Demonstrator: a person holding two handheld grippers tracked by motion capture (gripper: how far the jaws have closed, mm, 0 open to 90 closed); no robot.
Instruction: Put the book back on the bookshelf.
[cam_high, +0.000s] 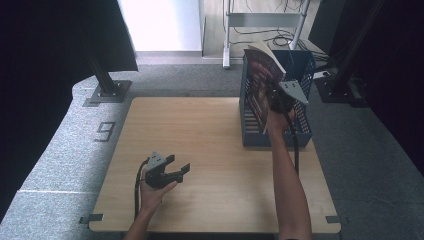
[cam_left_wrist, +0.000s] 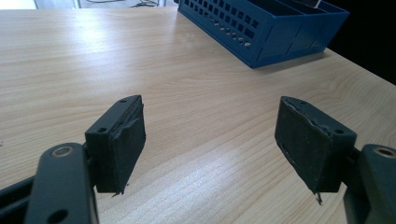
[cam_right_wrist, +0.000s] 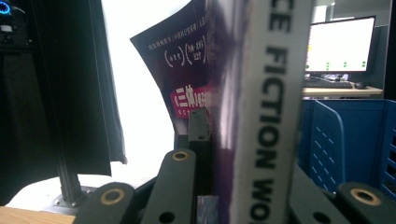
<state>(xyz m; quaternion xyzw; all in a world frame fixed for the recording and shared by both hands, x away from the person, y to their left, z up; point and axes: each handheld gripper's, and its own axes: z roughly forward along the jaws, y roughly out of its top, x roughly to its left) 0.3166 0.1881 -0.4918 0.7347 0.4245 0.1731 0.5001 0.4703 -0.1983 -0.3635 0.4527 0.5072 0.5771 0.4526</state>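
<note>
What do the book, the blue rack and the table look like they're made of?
Book: paper, with a glossy cover that bends. Rack: likely moulded matt plastic, with slotted walls. Table: wood or wood-look laminate; grain lines with a light sheen.

My right claw (cam_high: 280, 100) is clamped on a dark-covered book (cam_high: 260, 85), holding it upright and tilted, its top corner leaning away to the left above the claw. The blue slotted rack (cam_high: 305, 132) stands right around that claw, at the far right part of the wooden surface (cam_high: 210, 150); the book's lower part sits inside the rack's front compartment. My forearm (cam_high: 287, 185) runs straight back from the claw toward me. My left claw (cam_high: 181, 169) rests low over the surface, well apart from the rack, jaws spread with nothing between them, pointing rightward toward the rack's side.
</note>
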